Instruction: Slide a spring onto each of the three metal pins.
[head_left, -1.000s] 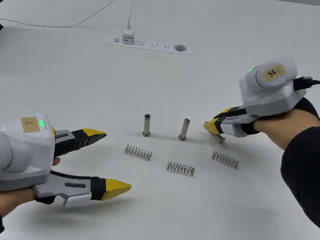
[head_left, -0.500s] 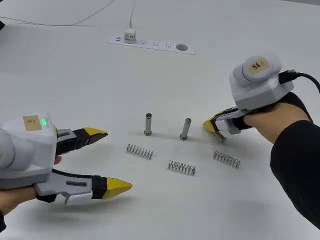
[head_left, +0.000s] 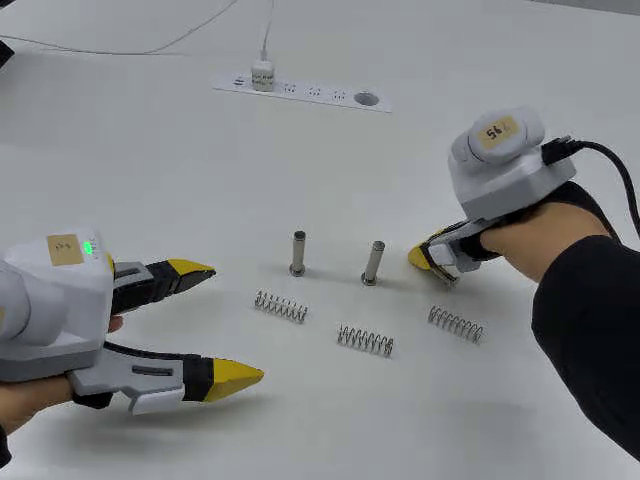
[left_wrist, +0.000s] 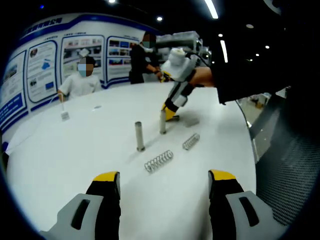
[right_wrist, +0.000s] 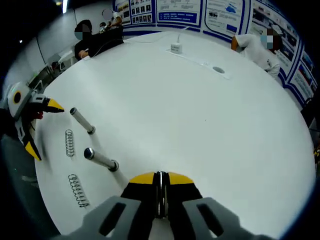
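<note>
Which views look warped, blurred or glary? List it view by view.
Head view: even light, sharp, soft shadows under the left gripper and standing pins. Left gripper view: fisheye bends the table; ceiling lights flare. Right gripper view: table rim curves; the left gripper at the frame's edge looks smeared; springs are readable.

White table (head_left: 150, 170) is carrying left pin (head_left: 298, 252) and right pin (head_left: 373, 263), both standing upright. Left spring (head_left: 279, 306), middle spring (head_left: 365, 340), right spring (head_left: 456, 323) are lying nearer. Power strip (head_left: 300, 89) is lying beyond.
</note>
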